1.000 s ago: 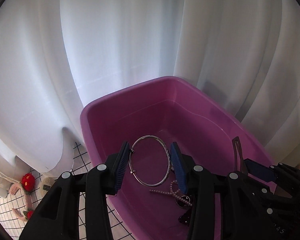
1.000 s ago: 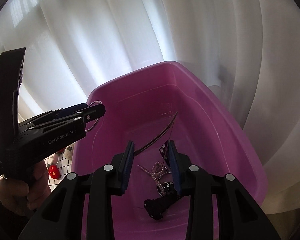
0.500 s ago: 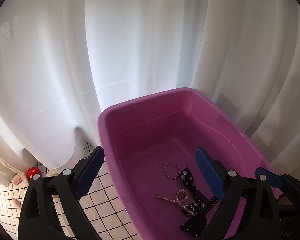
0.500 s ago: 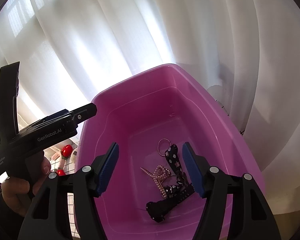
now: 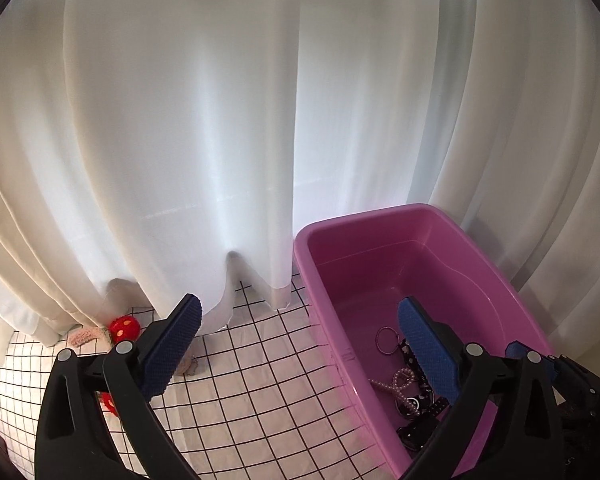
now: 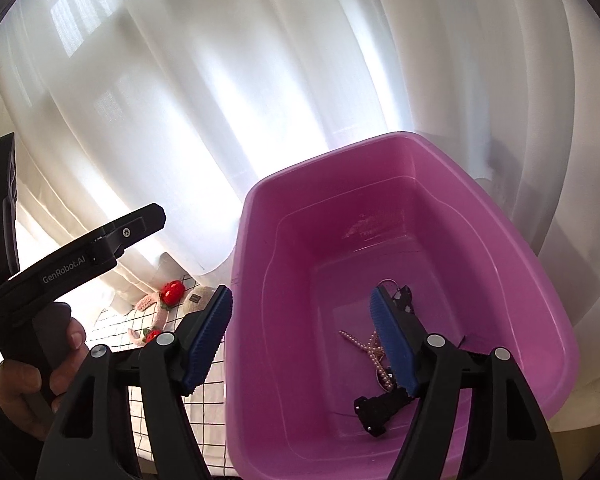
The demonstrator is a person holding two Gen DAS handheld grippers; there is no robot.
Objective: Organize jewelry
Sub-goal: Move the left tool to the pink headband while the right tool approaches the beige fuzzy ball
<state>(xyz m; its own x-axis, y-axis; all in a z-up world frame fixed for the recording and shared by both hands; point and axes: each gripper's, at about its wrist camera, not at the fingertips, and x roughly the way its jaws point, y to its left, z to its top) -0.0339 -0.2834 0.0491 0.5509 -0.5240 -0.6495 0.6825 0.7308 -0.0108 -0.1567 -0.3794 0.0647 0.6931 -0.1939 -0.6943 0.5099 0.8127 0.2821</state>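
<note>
A purple plastic tub (image 5: 480, 240) (image 6: 252, 240) stands on the gridded cloth. Inside lie a silver bangle (image 5: 386, 338), a pearl strand (image 5: 396, 382) (image 6: 364, 344), a polka-dot black hair piece (image 6: 404, 298) and a black clip (image 6: 376, 408). My left gripper (image 5: 300, 348) is open and empty, raised above the tub's left rim. My right gripper (image 6: 300, 336) is open and empty over the tub's near left wall. The left gripper's body shows in the right wrist view (image 6: 80, 256), held by a hand.
White curtains (image 5: 220, 120) hang close behind the tub and cloth. Red strawberry-like ornaments with pink knit bands (image 5: 124, 328) (image 6: 168, 292) lie on the white gridded cloth (image 5: 260, 380) left of the tub.
Both grippers opened and let go: the bangle and the dark hairpin dropped into the tub. Both grippers then pulled up and left, away from the tub.
</note>
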